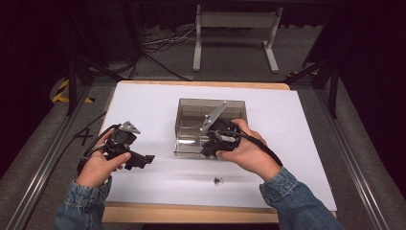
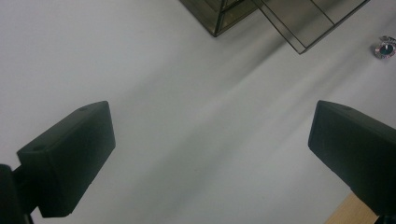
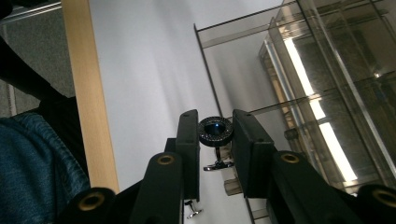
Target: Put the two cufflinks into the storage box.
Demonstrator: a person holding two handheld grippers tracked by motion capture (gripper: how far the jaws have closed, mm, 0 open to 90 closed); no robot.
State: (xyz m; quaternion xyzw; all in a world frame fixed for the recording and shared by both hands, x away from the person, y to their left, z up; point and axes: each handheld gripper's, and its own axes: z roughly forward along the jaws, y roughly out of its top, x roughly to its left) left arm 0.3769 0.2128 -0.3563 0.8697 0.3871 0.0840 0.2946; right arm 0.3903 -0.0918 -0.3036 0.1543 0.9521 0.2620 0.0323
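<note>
A smoky clear acrylic box (image 1: 191, 106) stands mid-table with a drawer (image 1: 187, 145) pulled out toward me. My right gripper (image 1: 209, 145) hovers at the box's front right, and in the right gripper view my right gripper (image 3: 215, 120) is shut on a cufflink (image 3: 215, 130) with a round dark blue face and a metal toggle. Beside it there rise the box's clear walls (image 3: 327, 93). A second cufflink (image 1: 219, 180) lies on the white table cover near the front edge; the left gripper view has this cufflink (image 2: 385, 48) at its right edge. My left gripper (image 1: 143, 160) rests at the left, open and empty, jaws wide (image 2: 210, 126).
The white cover (image 1: 143, 105) lies on a wooden table whose front edge (image 1: 182, 213) is near my sleeves. Left gripper view: a corner of the box (image 2: 219, 16) and its drawer (image 2: 303, 25). A metal stand (image 1: 234, 28) and cables are on the floor behind.
</note>
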